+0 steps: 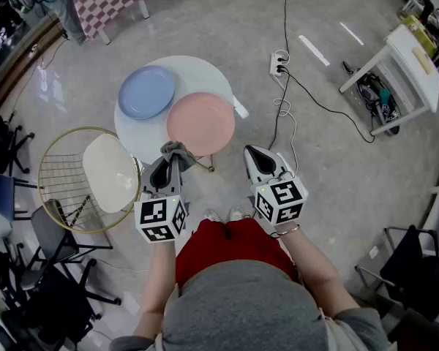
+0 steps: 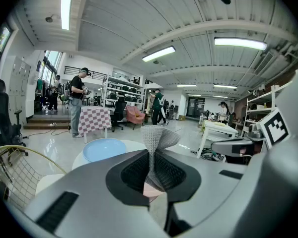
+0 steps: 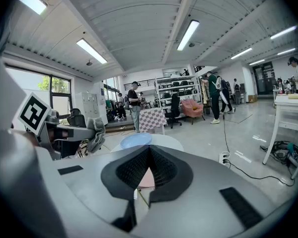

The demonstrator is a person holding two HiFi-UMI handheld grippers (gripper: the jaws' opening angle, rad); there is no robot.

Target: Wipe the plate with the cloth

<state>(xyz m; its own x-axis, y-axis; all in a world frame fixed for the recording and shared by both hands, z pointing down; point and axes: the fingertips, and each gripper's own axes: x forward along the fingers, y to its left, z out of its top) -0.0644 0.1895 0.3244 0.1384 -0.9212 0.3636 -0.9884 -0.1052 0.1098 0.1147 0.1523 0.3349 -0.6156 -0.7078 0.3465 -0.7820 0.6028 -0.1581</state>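
So the left gripper (image 1: 173, 157) clamps the grey knitted cloth (image 1: 177, 150) at the near edge of the round white table (image 1: 205, 72); the right gripper (image 1: 253, 153) is pinched together, seemingly empty; I'd press the cloth flat onto that table's round pink plate (image 1: 200, 123).

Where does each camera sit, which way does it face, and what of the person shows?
Head view: on the person's head, facing steeply down at the table, blue plate and pink plate; forearms, left tongs and right tongs show.
Left gripper view: on the left tongs, looking roughly level along its jaws, shut on the cloth; right tongs at the right.
Right gripper view: on the right tongs, looking along shut, empty jaws; left tongs at the left.
All three show the blue plate.
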